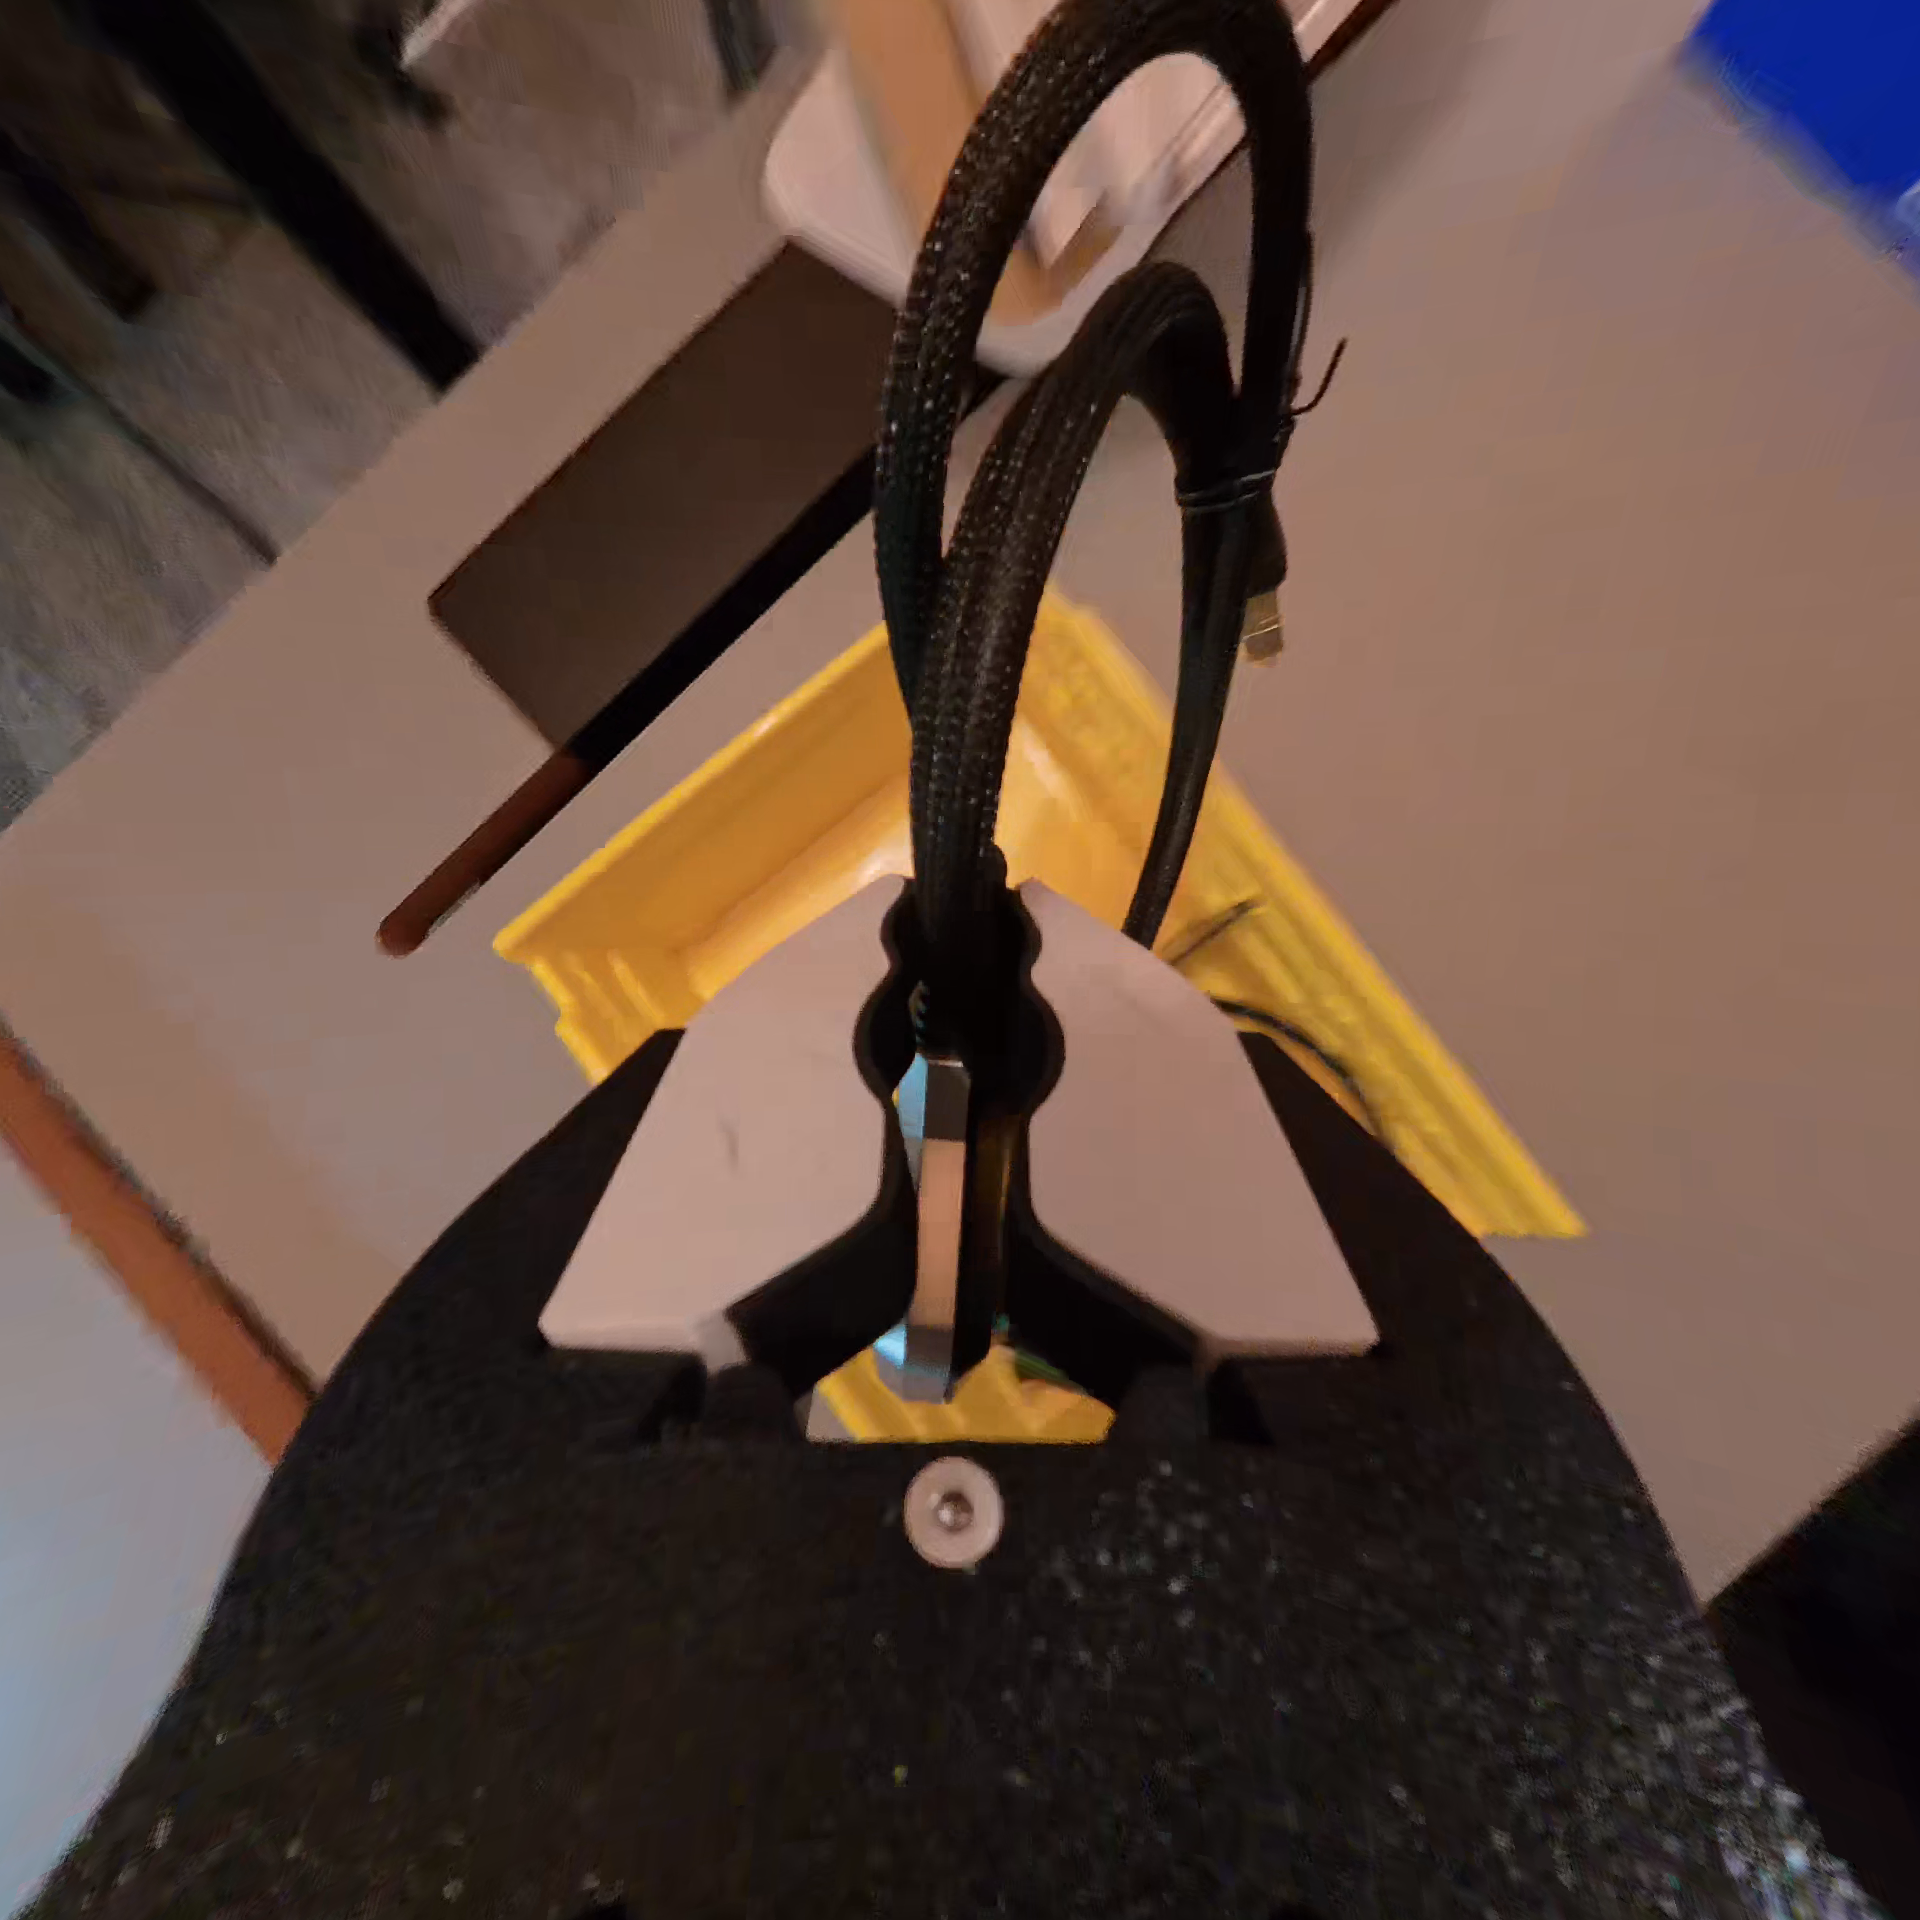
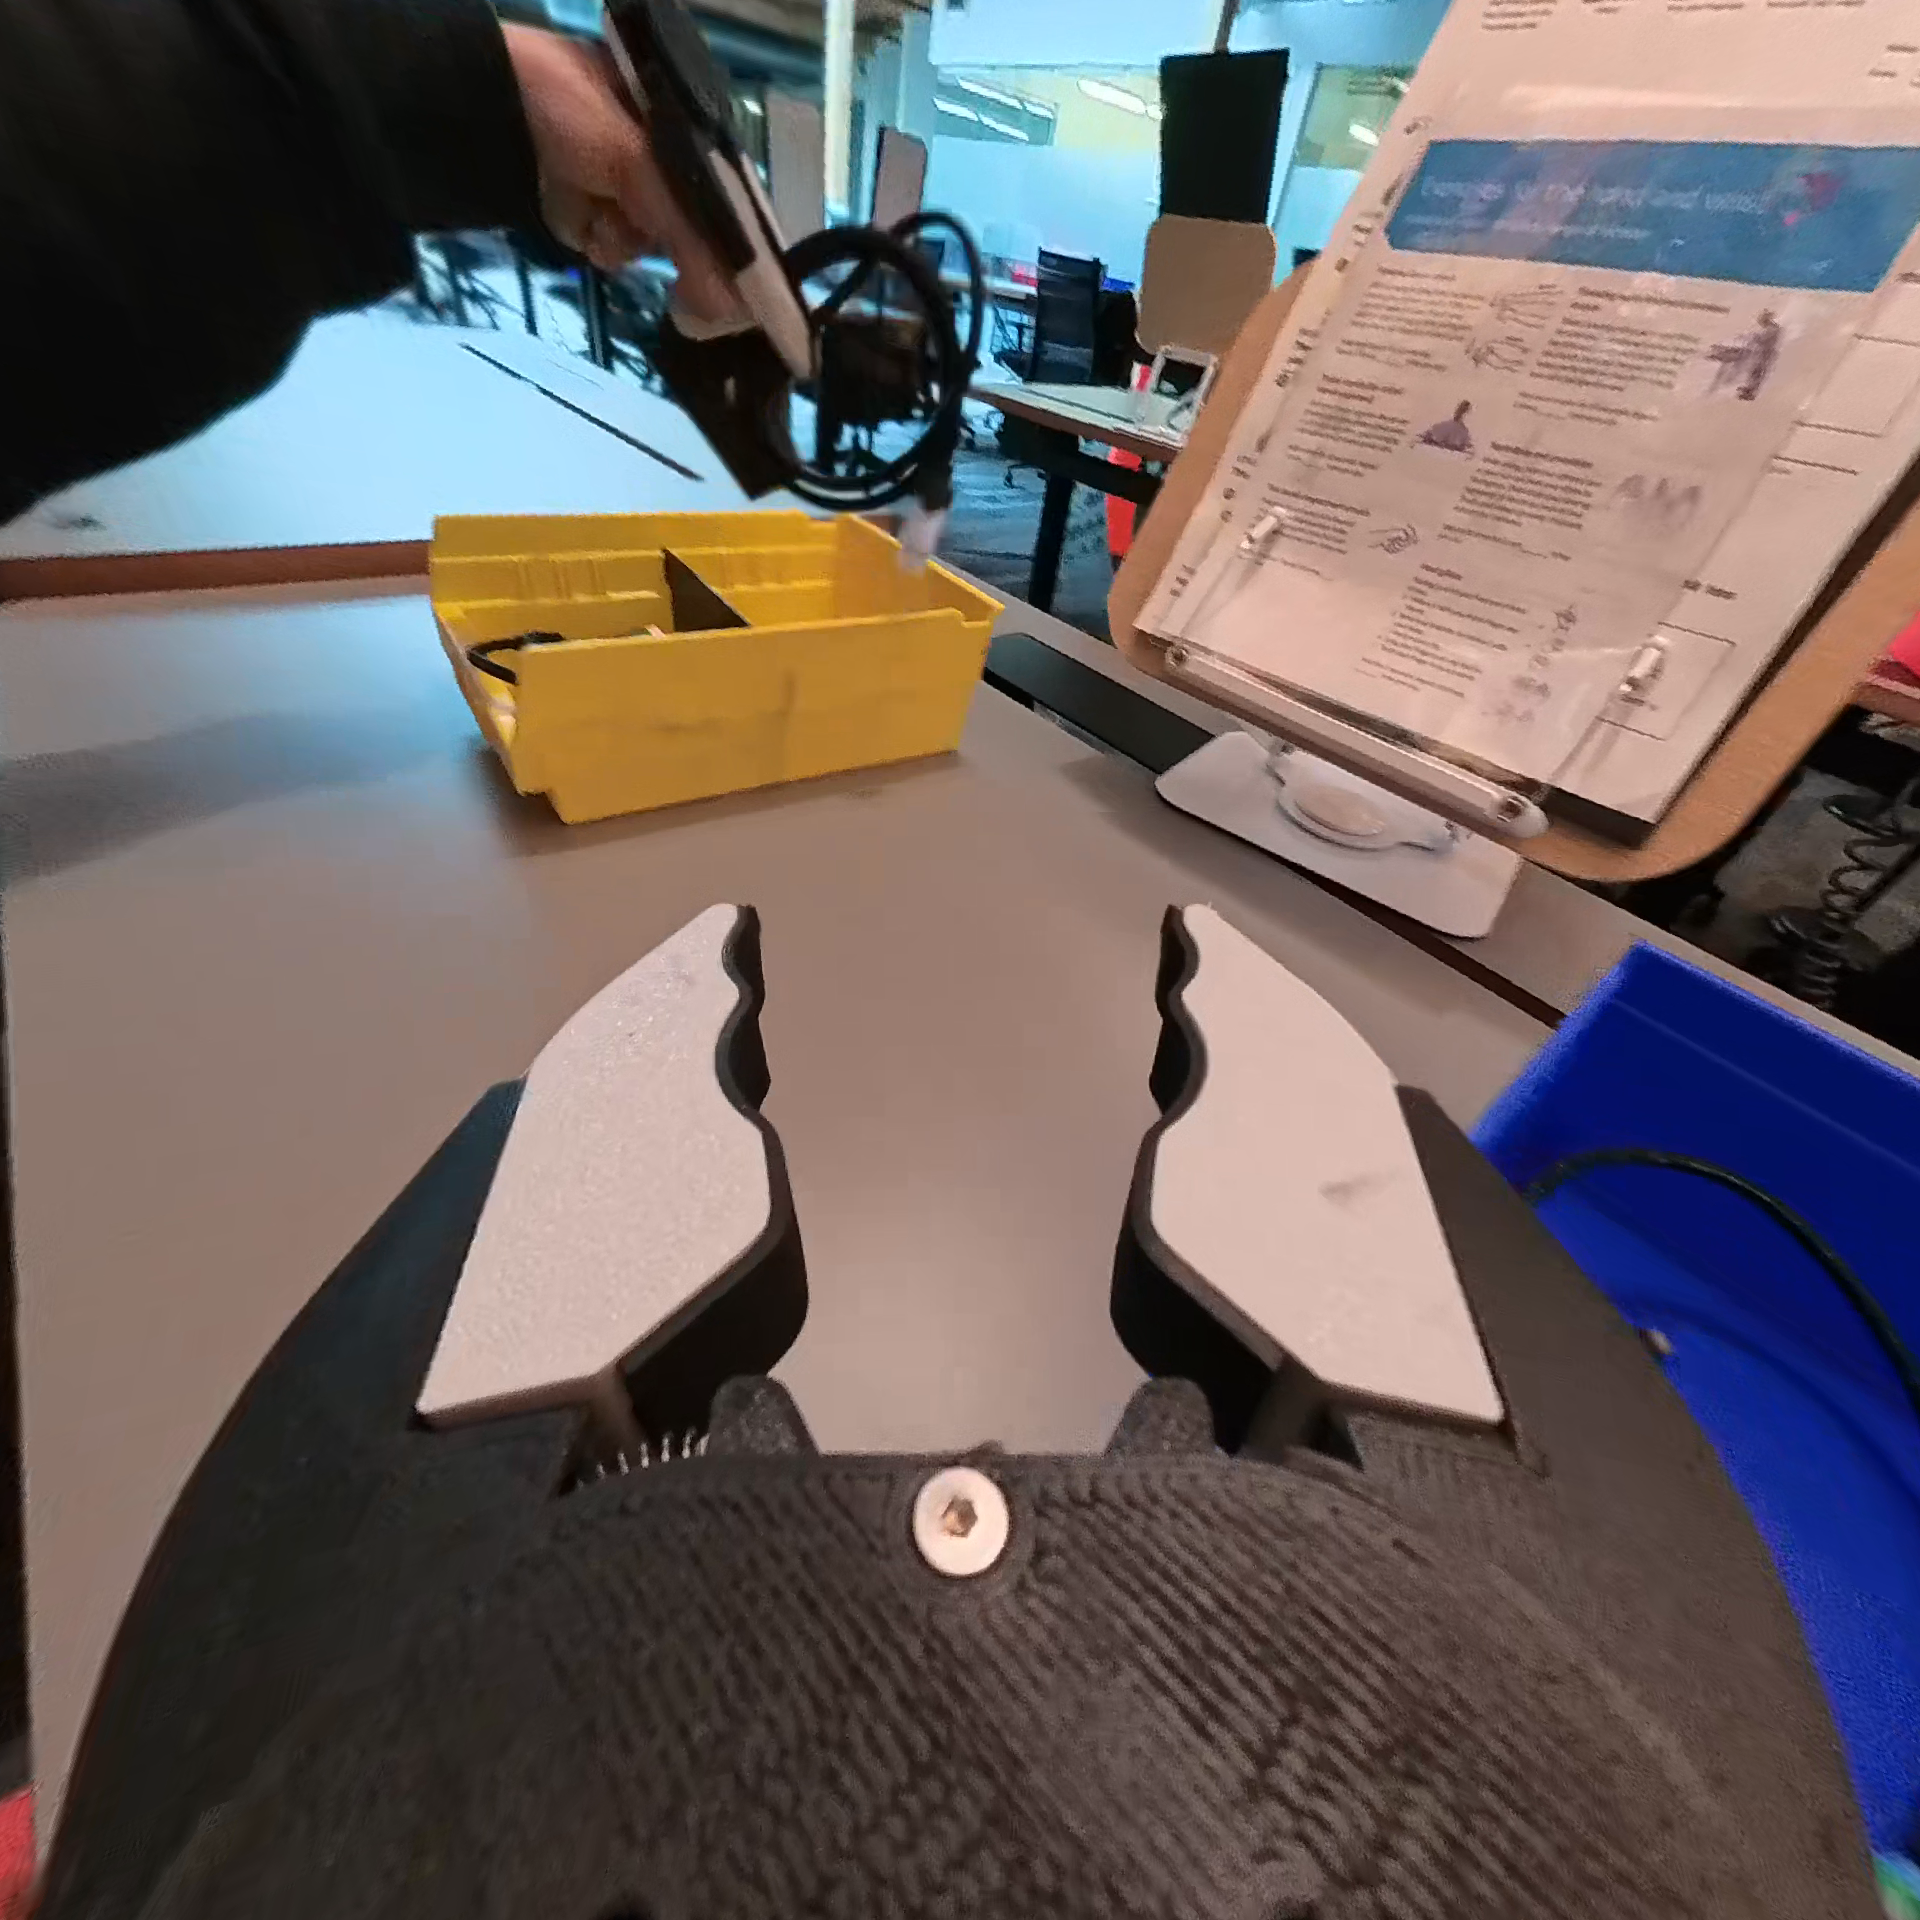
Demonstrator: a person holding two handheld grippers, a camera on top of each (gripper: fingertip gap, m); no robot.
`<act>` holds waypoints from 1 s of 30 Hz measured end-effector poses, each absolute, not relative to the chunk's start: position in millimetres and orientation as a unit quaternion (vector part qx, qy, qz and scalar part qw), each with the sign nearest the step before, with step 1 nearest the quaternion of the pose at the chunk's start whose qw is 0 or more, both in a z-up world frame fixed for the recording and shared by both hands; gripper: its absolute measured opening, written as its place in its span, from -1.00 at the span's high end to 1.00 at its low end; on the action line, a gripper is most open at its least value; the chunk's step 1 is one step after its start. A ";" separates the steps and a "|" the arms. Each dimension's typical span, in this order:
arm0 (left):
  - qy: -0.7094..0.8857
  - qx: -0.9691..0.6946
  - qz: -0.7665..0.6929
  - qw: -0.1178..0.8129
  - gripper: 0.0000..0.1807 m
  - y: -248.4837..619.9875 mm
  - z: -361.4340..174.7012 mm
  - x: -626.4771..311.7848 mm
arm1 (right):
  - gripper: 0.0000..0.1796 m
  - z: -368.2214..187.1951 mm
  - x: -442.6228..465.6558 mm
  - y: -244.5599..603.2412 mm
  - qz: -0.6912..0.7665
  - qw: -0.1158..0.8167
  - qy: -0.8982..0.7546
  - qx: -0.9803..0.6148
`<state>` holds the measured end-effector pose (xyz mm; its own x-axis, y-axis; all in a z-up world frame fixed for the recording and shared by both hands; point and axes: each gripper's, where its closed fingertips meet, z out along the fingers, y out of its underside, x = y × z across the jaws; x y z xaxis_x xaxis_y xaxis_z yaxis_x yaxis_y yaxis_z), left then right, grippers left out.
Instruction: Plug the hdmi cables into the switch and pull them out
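Observation:
My left gripper (image 1: 961, 894) is shut on a coiled black braided HDMI cable (image 1: 940, 499), bundled with a tie. One metal plug (image 1: 935, 1216) lies between the jaws, the other plug (image 1: 1262, 623) hangs free at the right. I hold the coil above a yellow bin (image 1: 727, 831). In the right wrist view the left gripper (image 2: 764, 457) and the cable (image 2: 914, 343) hang over the yellow bin (image 2: 727, 717). My right gripper (image 2: 961, 925) is open and empty, low over the grey table (image 2: 935, 831). No switch is visible.
The yellow bin has a black divider (image 2: 696, 603) and a thin black wire (image 2: 499, 655) inside. A blue bin (image 2: 1766, 1195) with a black cable stands at the right. A document stand (image 2: 1507, 468) on a white base (image 2: 1340, 842) stands at the back right. A person's sleeve (image 2: 208, 208) reaches in from the left.

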<state>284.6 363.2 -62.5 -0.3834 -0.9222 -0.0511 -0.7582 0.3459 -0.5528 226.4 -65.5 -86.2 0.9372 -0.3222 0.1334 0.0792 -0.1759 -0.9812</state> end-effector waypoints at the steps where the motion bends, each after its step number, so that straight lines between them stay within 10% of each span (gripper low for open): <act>1: 0.795 -0.516 -0.262 0.179 0.84 347.9 -45.7 279.9 | 0.18 -84.5 222.9 -58.8 -0.148 0.646 0.081 -0.745; 17: 0.655 -0.362 -0.648 -0.140 0.85 33.4 -9.3 166.4 | 0.10 -69.3 143.7 30.6 0.183 0.762 0.133 -0.606; 22: 0.624 -0.414 -0.634 -0.194 0.85 18.2 -34.6 175.7 | 0.69 -61.3 143.5 23.9 0.215 0.776 0.134 -0.578; 30: 0.624 -0.460 -0.618 -0.127 0.74 36.7 -56.0 203.2 | 0.76 -87.6 157.5 37.8 0.300 0.757 0.244 -0.527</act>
<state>203.2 36.7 -56.0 -0.5443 -0.4183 0.7272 -0.7313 -0.1882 -0.6556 157.5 37.8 -87.6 0.7003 0.1973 -0.6861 -0.7119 0.2651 -0.6504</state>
